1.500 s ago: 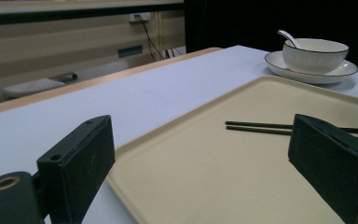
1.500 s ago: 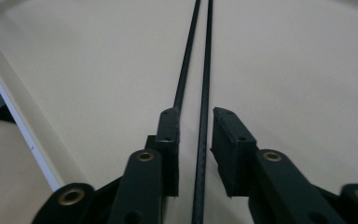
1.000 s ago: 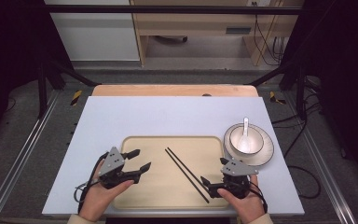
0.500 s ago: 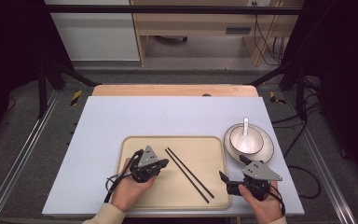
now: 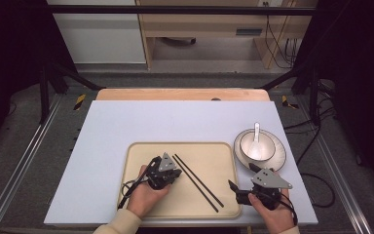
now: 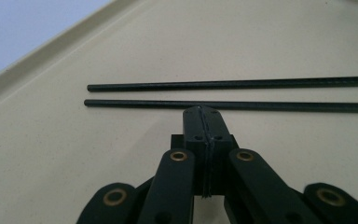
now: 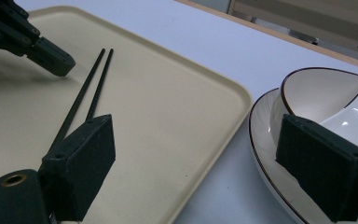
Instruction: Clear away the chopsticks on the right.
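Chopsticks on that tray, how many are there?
2. Both black chopsticks lie side by side, slanting across the middle of the beige tray, just ahead of the left gripper. None seems hidden.

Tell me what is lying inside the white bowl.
A white spoon lies in the bowl, its handle leaning on the far rim. The bowl stands on a plate. In the right gripper view one jaw covers part of the bowl's inside; the high view shows nothing else there.

Even overhead light brightens the table [image 5: 126, 126] against dark surroundings, shadows fall soft, and the tongs' near parts blur in both gripper views.
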A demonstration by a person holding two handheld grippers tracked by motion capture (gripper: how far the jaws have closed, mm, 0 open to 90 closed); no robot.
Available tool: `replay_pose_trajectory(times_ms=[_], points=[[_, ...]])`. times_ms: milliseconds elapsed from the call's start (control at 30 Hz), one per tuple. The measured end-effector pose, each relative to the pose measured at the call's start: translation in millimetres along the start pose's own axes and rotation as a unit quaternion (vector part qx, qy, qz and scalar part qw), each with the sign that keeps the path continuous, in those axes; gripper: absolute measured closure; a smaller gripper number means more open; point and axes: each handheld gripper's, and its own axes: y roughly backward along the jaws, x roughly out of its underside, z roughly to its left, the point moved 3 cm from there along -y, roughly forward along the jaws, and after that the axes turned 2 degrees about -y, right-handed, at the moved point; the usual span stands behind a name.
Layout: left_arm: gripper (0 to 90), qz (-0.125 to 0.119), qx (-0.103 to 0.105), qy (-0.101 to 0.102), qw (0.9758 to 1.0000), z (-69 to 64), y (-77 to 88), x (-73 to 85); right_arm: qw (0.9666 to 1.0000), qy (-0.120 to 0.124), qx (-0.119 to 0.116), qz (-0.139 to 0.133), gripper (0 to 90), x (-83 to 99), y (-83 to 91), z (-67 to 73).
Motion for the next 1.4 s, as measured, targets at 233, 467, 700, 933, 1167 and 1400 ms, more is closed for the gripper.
replay_pose_trajectory(times_ms=[233, 467, 700, 933, 1167, 1400], points=[[89.8, 0.007, -0.006, 0.000, 1.0000, 5.8, -16.5, -10.2, 1.0000, 0.000, 0.000, 0.005, 11.6, 1.1, 0.4, 0.0], [89.7, 0.001, -0.004, 0.005, 1.0000, 12.0, -30.0, -21.0, 1.0000, -0.002, 0.002, -0.001, 11.7, 1.3, 1.5, -1.9], [89.8, 0.006, 0.004, -0.016, 0.9998, 6.5, -45.8, -36.9, 1.0000, -0.001, 0.006, -0.003, 11.9, 2.3, 5.4, -3.3], [89.8, 0.004, 0.012, -0.025, 0.9996, 1.9, -59.1, -49.6, 0.9998, -0.009, 0.019, 0.008, 12.5, 7.1, 10.2, -8.2], [89.8, -0.003, 0.027, -0.034, 0.9991, -3.5, -72.2, -60.5, 0.9995, -0.011, 0.028, 0.013, 12.6, 12.3, 18.7, -9.5], [89.8, -0.005, 0.040, -0.050, 0.9979, -9.6, -66.4, -65.1, 0.9991, -0.014, 0.036, 0.014, 12.5, 15.3, 24.0, -10.5]])
